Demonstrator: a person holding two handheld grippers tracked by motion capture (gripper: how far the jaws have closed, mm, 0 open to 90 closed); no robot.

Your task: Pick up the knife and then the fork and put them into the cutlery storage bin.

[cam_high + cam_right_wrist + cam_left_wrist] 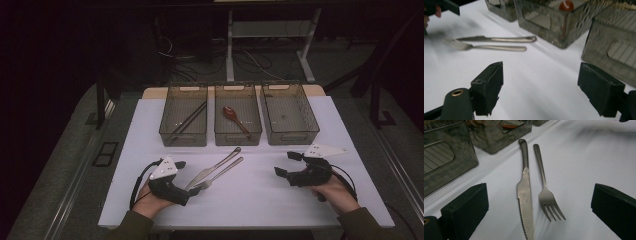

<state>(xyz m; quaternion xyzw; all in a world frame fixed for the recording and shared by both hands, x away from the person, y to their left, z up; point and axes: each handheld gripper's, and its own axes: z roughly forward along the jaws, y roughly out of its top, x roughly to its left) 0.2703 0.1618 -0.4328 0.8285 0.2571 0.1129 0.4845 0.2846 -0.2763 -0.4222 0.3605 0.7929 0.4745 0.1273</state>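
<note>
From the high view I see the white table (260,200) with 3 smoky bins lined up at its far side. The left bin (183,116) holds dark chopsticks (190,118), the middle bin (238,115) holds a red spoon (231,115), and the right bin (289,114) has nothing I can make out in it. A knife (212,167) and a fork (220,173) lie side by side on the cloth, just ahead of my left gripper (186,176), handles pointing toward the bins. My right gripper (287,163) sits well apart from them on the right, jaws spread over bare cloth.

In the left gripper view, my jaws stand wide with nothing between the pads; the knife (525,195) and fork (546,195) lie on the table in the gap ahead, the knife's serrated blade and the fork's tines toward me, neither touched.

In the right gripper view, my jaws are spread and hold nothing. The knife (496,38) and fork (486,47) lie well off to the upper left, the middle bin (549,22) and the red spoon (566,5) beyond.
</note>
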